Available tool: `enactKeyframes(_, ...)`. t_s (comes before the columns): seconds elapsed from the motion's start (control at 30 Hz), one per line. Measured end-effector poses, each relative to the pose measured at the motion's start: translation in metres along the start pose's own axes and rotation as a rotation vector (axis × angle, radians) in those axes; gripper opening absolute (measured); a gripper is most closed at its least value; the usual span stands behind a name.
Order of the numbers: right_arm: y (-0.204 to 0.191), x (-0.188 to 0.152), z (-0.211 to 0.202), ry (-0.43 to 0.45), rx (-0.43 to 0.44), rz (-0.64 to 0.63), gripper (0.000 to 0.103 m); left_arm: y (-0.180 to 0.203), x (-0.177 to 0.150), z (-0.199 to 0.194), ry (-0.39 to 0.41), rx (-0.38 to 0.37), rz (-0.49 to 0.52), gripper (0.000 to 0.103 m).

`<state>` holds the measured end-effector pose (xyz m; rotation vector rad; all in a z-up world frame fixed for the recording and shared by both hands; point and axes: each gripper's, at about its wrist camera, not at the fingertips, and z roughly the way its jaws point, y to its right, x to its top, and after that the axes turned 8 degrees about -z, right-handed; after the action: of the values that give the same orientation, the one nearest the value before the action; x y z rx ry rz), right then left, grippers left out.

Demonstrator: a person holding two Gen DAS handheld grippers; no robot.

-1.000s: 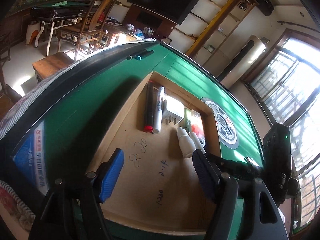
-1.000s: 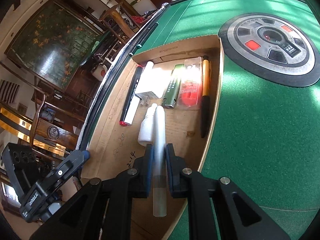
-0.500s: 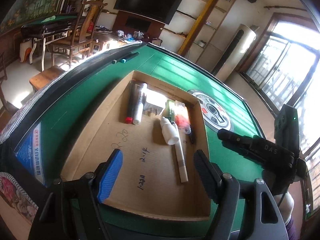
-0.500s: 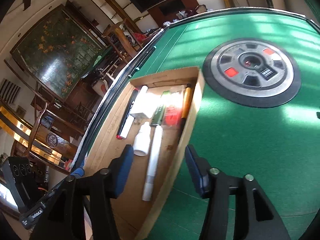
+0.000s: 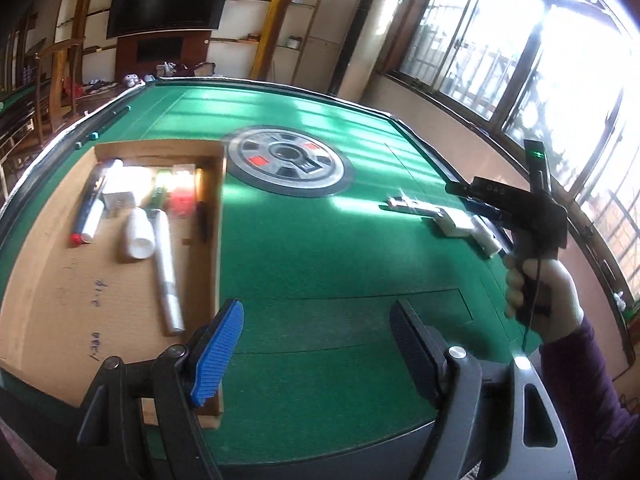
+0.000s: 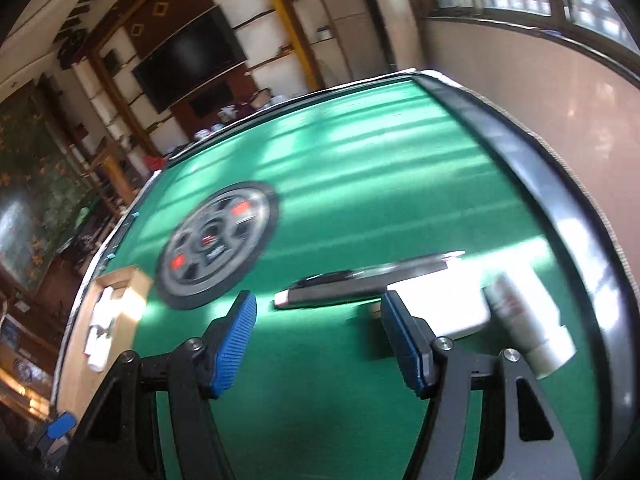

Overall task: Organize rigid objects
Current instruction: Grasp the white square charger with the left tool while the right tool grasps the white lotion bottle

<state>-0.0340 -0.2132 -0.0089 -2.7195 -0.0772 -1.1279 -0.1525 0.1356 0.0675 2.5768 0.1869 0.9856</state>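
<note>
**Both tongs wide, nothing held**

My left gripper [image 5: 316,354] gapes wide over the green table [image 5: 320,240], its left pad by the cardboard tray [image 5: 218,240] wall. My right gripper [image 6: 320,338] is spread wide too, empty, just short of a dark marker [image 6: 332,294], a white box [image 6: 444,308] and a white bottle [image 6: 524,320] clustered near the table's right edge. In the tray lie a white tube [image 5: 168,272], a small bottle [image 5: 138,232] and markers [image 5: 90,212].
</note>
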Motion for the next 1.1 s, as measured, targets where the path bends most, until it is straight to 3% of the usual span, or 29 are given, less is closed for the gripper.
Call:
enactKeyframes(0.1, 0.029, 0.006, 0.02, -0.035, -0.046, 0.015, 0.064, 0.011, -0.003, 0.01, -0.034, -0.01, -0.006, 0.079)
enactKeyframes(0.23, 0.034, 0.003, 0.042, -0.069, 0.015, 0.003, 0.064, 0.019, -0.007, 0.014, -0.051, 0.021, -0.005, 0.079)
enactKeyframes(0.3, 0.02, -0.002, 0.042, -0.057, 0.039, -0.068, 0.066, 0.02, -0.008, 0.015, -0.051, 0.037, -0.007, 0.079)
enactKeyframes(0.57, -0.06, -0.031, 0.032, -0.175, 0.535, -0.281, 0.066, 0.024, -0.012, 0.033, -0.093, 0.034, -0.037, 0.079)
enactKeyframes(0.63, -0.063, -0.031, 0.02, -0.143, 0.581, -0.268, 0.066, 0.027, -0.013, 0.037, -0.11, 0.03, -0.034, 0.079)
enactKeyframes(0.7, -0.054, -0.028, 0.011, -0.094, 0.574, -0.225, 0.066, 0.03, -0.013, 0.039, -0.121, 0.016, -0.032, 0.079)
enactKeyframes(0.83, -0.026, -0.021, -0.001, 0.003, 0.443, -0.124, 0.068, 0.04, -0.013, 0.041, -0.125, -0.022, -0.011, 0.079)
enactKeyframes(1.1, 0.022, -0.011, -0.015, 0.143, 0.306, 0.062, 0.073, 0.081, 0.002, 0.07, -0.115, 0.002, 0.129, 0.079)
